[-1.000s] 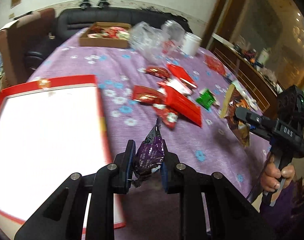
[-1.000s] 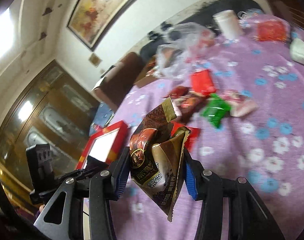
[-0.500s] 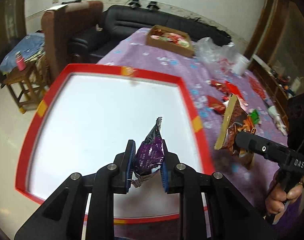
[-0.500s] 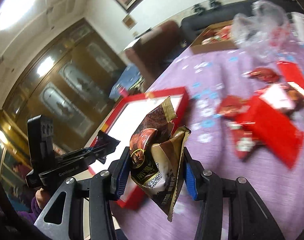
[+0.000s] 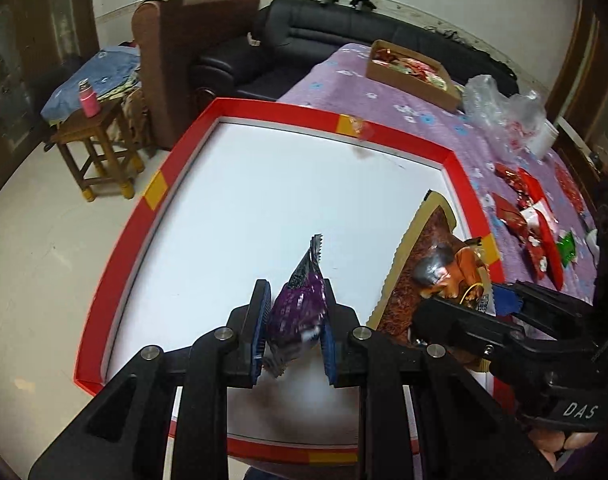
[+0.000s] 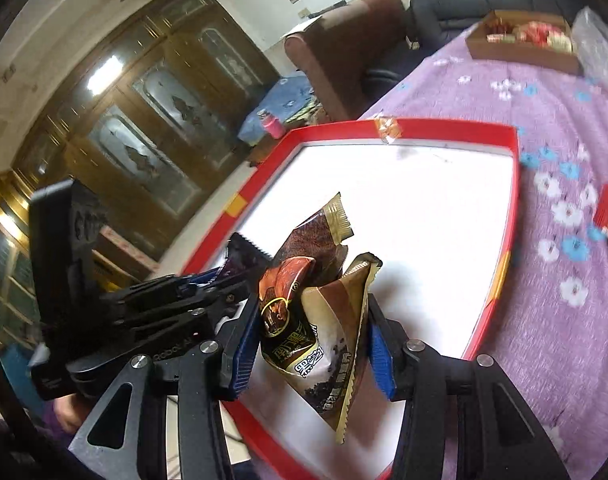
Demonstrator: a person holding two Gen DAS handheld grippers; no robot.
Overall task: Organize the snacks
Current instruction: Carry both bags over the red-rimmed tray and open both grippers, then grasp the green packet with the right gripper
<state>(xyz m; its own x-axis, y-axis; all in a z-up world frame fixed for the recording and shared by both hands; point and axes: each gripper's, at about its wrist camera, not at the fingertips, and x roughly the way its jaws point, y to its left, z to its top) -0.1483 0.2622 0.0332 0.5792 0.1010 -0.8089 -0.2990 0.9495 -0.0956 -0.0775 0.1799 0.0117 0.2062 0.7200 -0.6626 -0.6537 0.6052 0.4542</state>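
My left gripper is shut on a small purple snack packet and holds it upright over the white floor of the red-rimmed tray. Just to its right, my right gripper carries a brown and gold snack packet over the tray's right side. In the right wrist view that brown packet stands between the blue pads of the right gripper, whose jaws are opening while the pads still touch it. The left gripper shows there over the tray's left side.
On the purple flowered cloth beyond the tray are a cardboard box of snacks, a clear plastic bag and several loose red and green packets. A wooden stool, a brown armchair and a black sofa stand past the table's edge.
Both grippers have swung left from the loose snacks on the cloth to above the red tray, each still carrying its packet. The two grippers now sit close together.
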